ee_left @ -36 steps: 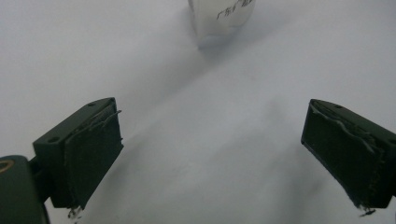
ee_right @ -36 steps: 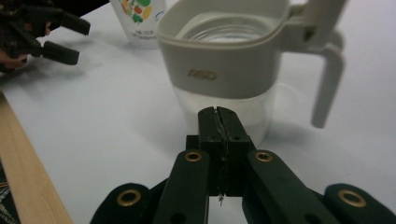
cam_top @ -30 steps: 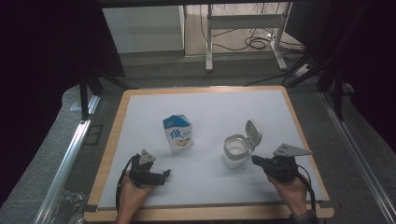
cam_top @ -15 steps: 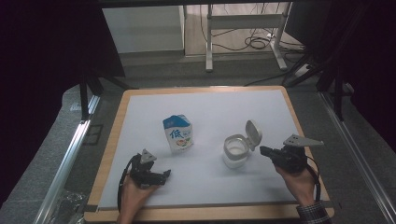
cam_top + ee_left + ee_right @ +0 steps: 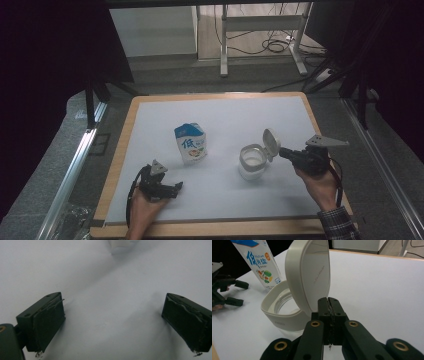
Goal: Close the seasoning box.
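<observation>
A rounded white plastic container (image 5: 251, 162) with a clear inner wall is seen near the middle of the matte white table (image 5: 225, 115), its hinged oval lid (image 5: 309, 277) raised upright. The right gripper (image 5: 329, 302) is shut just beside the lid edge; contact cannot be confirmed. The left gripper (image 5: 112, 322), wide open, holds nothing. The blue-white carton (image 5: 258, 261) bears Chinese characters, legible in the right gripper view.
</observation>
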`<state>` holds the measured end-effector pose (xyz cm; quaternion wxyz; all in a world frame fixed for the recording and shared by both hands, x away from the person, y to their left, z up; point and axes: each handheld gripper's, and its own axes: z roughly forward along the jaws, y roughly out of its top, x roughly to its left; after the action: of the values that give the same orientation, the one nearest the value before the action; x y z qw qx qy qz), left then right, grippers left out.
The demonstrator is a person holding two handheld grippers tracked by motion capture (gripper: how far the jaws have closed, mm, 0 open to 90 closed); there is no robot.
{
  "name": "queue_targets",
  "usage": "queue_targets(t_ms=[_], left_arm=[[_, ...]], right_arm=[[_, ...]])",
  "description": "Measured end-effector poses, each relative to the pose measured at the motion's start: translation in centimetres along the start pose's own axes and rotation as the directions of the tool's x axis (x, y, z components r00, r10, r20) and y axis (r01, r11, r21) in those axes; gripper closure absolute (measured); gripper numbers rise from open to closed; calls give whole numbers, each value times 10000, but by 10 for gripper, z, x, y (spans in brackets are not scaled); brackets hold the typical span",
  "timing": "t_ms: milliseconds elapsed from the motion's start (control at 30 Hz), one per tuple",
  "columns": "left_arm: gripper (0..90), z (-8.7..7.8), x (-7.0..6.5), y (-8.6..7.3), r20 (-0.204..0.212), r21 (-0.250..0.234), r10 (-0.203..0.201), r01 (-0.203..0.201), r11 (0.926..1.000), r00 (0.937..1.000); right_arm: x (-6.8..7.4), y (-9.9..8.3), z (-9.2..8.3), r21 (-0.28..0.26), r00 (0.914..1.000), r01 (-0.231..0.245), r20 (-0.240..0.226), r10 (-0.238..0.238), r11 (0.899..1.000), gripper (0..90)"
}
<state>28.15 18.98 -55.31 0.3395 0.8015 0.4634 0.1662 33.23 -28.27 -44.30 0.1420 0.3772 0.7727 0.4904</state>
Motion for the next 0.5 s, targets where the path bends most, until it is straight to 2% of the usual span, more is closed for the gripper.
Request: queue_targets(t_ms=[500], left_arm=[[43,0,0,0,-3,-32,-43,43,10000,10000]], right_arm=[[5,11,5,-36,9996,191,-226,-192,9998,886]])
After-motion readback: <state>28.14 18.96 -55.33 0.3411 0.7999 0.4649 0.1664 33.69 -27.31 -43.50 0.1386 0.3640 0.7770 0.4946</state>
